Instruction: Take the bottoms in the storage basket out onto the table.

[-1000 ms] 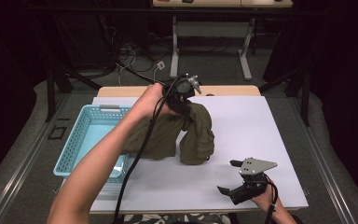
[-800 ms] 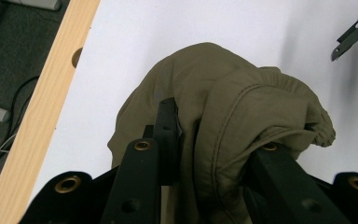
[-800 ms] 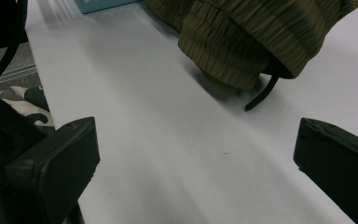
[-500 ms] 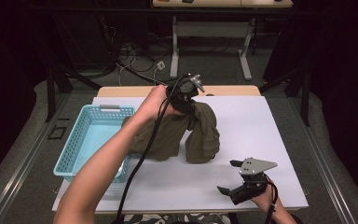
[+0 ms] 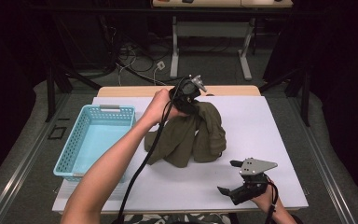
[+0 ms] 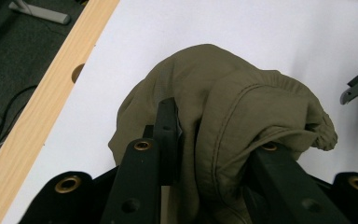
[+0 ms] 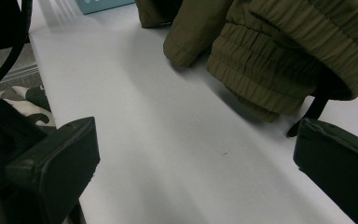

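Olive garment (image 5: 193, 137): bunched, lifted at its top by the left tongs (image 5: 189, 99), pinched on its fabric, lower folds resting on the worktop (image 5: 270, 135). Right tongs (image 5: 231, 178): spread, empty, near the worktop's front edge. Blue basket (image 5: 95, 140): left of the garment.

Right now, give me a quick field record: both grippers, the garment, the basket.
left gripper: shut on olive garment, holding its top raised over table's far side
olive garment: bunched, lower part resting on white table
right gripper: open, holding nothing, near front edge, apart from garment
blue basket: left side of table, looks empty
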`<control>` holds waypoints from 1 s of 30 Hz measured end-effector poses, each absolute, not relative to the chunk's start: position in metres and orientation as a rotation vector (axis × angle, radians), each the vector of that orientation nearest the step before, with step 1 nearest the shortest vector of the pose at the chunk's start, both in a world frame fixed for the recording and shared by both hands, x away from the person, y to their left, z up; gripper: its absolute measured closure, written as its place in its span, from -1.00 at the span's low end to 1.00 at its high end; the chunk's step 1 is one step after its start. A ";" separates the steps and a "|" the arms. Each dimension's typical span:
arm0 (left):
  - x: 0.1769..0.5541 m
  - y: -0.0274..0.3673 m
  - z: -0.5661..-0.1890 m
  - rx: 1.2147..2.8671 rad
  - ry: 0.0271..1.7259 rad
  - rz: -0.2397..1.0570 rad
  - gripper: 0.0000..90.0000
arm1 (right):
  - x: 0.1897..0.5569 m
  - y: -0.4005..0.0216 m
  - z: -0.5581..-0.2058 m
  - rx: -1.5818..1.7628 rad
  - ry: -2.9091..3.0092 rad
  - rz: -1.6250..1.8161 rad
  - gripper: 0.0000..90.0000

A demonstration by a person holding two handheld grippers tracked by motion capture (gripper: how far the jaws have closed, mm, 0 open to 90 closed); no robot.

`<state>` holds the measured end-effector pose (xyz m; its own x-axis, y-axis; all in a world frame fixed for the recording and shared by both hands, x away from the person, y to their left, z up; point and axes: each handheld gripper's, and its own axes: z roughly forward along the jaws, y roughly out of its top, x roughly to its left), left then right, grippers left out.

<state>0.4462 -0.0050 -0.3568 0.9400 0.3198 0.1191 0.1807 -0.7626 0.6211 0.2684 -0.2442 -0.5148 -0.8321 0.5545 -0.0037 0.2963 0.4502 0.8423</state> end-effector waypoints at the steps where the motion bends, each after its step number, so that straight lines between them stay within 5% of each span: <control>1: 0.447 -0.004 -0.358 2.451 0.362 0.288 0.63 | 0.268 -0.244 -0.515 0.732 2.425 1.326 -1.00; 30: 0.443 0.034 -0.382 2.362 0.534 0.348 0.61 | 0.269 -0.244 -0.515 0.733 2.422 1.326 -1.00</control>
